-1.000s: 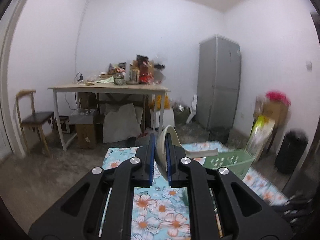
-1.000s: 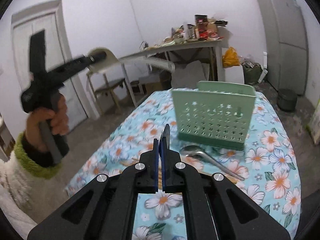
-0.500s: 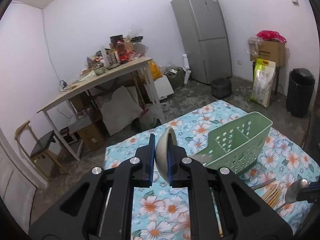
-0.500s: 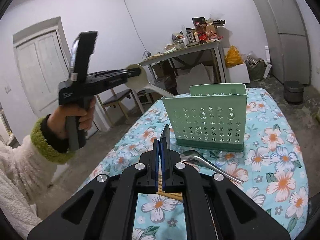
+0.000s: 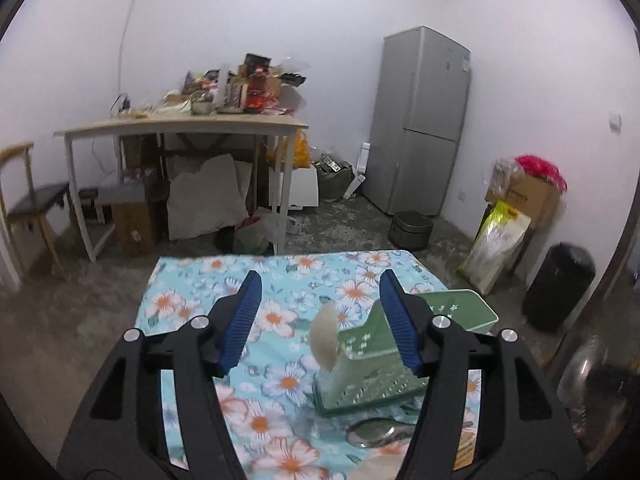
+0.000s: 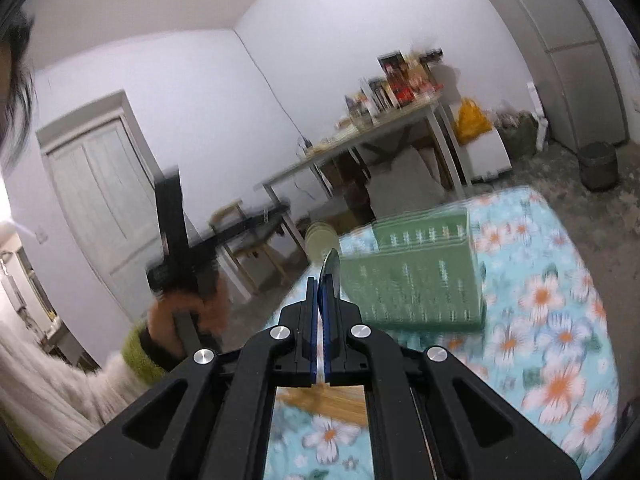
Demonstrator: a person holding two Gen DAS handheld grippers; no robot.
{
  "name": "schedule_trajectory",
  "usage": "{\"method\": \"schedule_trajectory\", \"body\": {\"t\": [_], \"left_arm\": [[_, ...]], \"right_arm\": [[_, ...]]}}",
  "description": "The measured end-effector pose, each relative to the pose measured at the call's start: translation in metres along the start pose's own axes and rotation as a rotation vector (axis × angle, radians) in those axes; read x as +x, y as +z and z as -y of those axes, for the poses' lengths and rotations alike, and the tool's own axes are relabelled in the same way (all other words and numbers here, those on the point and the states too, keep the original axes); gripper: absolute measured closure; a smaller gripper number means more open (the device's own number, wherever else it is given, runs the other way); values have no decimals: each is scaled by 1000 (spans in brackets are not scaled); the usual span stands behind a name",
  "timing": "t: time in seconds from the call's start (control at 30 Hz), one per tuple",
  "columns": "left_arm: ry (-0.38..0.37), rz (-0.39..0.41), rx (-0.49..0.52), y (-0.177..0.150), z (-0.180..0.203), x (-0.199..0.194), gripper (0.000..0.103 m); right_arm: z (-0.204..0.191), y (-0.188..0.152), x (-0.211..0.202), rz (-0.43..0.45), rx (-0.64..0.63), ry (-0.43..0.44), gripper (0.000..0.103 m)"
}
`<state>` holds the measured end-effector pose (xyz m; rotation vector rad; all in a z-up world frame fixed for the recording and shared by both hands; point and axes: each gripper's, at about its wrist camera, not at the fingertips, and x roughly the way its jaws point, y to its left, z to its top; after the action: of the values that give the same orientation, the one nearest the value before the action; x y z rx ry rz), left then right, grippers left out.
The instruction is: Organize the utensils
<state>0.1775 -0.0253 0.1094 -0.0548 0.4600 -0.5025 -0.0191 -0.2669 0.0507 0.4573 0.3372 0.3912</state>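
Observation:
My left gripper (image 5: 320,300) is open and empty above the floral table. A cream plastic spoon (image 5: 325,338) stands in the left end of the green perforated utensil basket (image 5: 372,372), bowl up. My right gripper (image 6: 321,292) is shut on a metal spoon (image 6: 332,270), whose bowl sticks up past the fingertips, just left of the basket (image 6: 420,276). The cream spoon (image 6: 320,240) shows behind it. The left gripper (image 6: 256,224) is blurred at the left in the right wrist view.
A metal spoon (image 5: 376,432) and wooden chopsticks (image 6: 324,404) lie on the floral tablecloth (image 5: 224,304) in front of the basket. Beyond the table are a cluttered desk (image 5: 180,124), a fridge (image 5: 420,120), a chair (image 5: 28,204) and a black bin (image 5: 558,284).
My left gripper has opened and let go of the cream spoon, which now stands in the basket. My right gripper, still holding the metal spoon, has moved toward the basket.

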Motion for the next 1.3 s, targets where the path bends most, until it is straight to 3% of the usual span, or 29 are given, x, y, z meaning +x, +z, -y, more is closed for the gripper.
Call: {"method": "schedule_trajectory", "body": {"t": [0.27, 0.4, 0.67, 0.83, 1.0, 1.07, 1.13, 1.3], "left_arm": [[7, -54, -53, -45, -24, -28, 42], [-23, -98, -103, -79, -35, -36, 40], [-76, -138, -151, -121, -39, -40, 40], [-113, -154, -135, -131, -32, -38, 40], [-125, -141, -99, -134, -28, -39, 40], [-136, -143, -100, -136, -30, -38, 40], [-147, -149, -108, -136, -32, -35, 40], [-171, -150, -114, -134, -33, -32, 40]], "right_arm": [[-10, 77, -11, 220, -116, 10, 101], [-9, 95, 8, 251, -164, -32, 101], [14, 96, 67, 190, -208, -117, 101], [32, 78, 99, 90, -195, -166, 100], [39, 56, 114, -34, -202, -273, 97], [39, 51, 111, -37, -207, -293, 88], [35, 49, 98, -19, -207, -312, 62], [21, 45, 71, 28, -181, -309, 59]]}}
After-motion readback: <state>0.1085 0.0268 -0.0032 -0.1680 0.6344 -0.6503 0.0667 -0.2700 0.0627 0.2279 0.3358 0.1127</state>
